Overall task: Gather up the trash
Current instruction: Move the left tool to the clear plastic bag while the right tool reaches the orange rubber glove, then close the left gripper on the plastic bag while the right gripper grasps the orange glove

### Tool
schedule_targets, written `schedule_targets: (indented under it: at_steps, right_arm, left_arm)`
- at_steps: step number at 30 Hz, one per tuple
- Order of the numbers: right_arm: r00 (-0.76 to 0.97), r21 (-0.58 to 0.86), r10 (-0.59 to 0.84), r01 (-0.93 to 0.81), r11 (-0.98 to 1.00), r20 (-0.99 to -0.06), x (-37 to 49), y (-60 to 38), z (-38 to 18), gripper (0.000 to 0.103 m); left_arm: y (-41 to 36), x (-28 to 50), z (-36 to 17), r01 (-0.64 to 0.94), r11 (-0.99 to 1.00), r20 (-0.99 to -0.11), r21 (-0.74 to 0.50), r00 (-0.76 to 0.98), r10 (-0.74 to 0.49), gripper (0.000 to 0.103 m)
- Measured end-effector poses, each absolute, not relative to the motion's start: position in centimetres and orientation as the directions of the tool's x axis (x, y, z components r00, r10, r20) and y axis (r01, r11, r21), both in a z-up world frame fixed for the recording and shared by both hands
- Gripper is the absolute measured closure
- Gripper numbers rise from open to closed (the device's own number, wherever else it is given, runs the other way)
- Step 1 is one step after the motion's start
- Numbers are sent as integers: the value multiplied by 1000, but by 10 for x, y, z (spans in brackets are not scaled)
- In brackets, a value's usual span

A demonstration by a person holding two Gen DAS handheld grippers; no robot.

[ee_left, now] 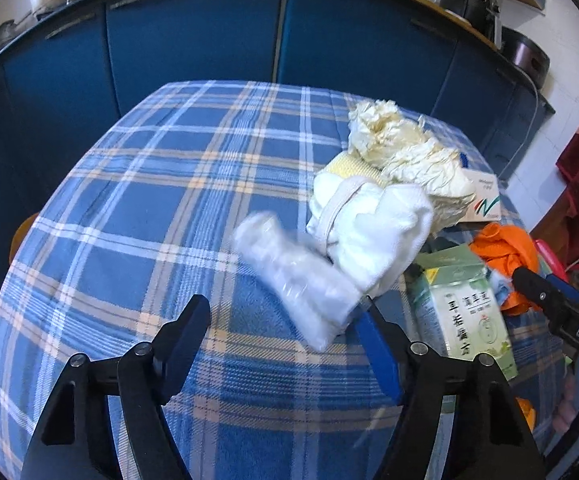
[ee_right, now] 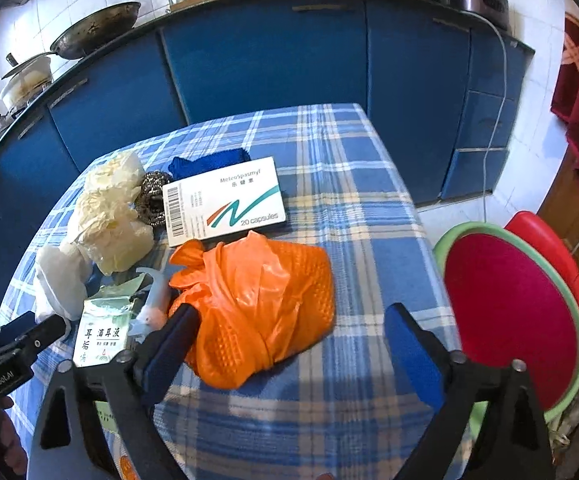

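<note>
Right wrist view: your right gripper [ee_right: 289, 344] gapes wide and empty, the orange plastic bag [ee_right: 257, 308] lying mid-frame against its left finger; your left gripper [ee_left: 285, 340], open and empty, sits nearer the clear wrapper [ee_left: 293, 276], long axis running upper left to lower right

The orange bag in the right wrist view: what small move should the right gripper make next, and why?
Probably shift the right gripper a little left and forward, then close. Its jaws stand open, and the orange bag lies on the checked tablecloth against the left finger, not centred between them.
</note>
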State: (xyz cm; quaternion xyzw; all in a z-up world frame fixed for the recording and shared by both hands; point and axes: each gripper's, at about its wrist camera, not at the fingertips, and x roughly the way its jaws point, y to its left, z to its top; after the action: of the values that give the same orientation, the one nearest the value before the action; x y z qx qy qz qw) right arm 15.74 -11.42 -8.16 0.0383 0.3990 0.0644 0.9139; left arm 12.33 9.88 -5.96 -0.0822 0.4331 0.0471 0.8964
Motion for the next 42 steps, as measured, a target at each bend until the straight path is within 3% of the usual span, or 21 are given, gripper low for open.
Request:
schedule_targets:
  at_steps: [13, 18, 23, 31, 42]
  right_arm:
    - [654, 128, 157, -92, 987, -740, 161, -112, -89, 13]
    - [659, 123, 172, -120, 985, -732, 157, -109, -87, 30]
    - [660, 125, 194, -151, 981, -726, 152, -102, -86, 54]
    - [689, 91, 169, -148, 985, -705, 141, -98, -80, 79]
    - [710, 107, 178, -145, 984, -681, 127, -102, -69, 85]
  left_arm:
    - [97, 126, -61, -159, 984, -786, -84, 618, 33, 28]
    - [98, 123, -58, -158, 983, -783, -97, 622, 22, 46]
    - [99, 121, -56, -147, 981, -776, -130, 630, -8, 73]
    - [101, 114, -53, -135, 978, -758, -160, 652, -34, 77]
    - [99, 100, -36, -116, 978, -718, -173, 694, -45, 81]
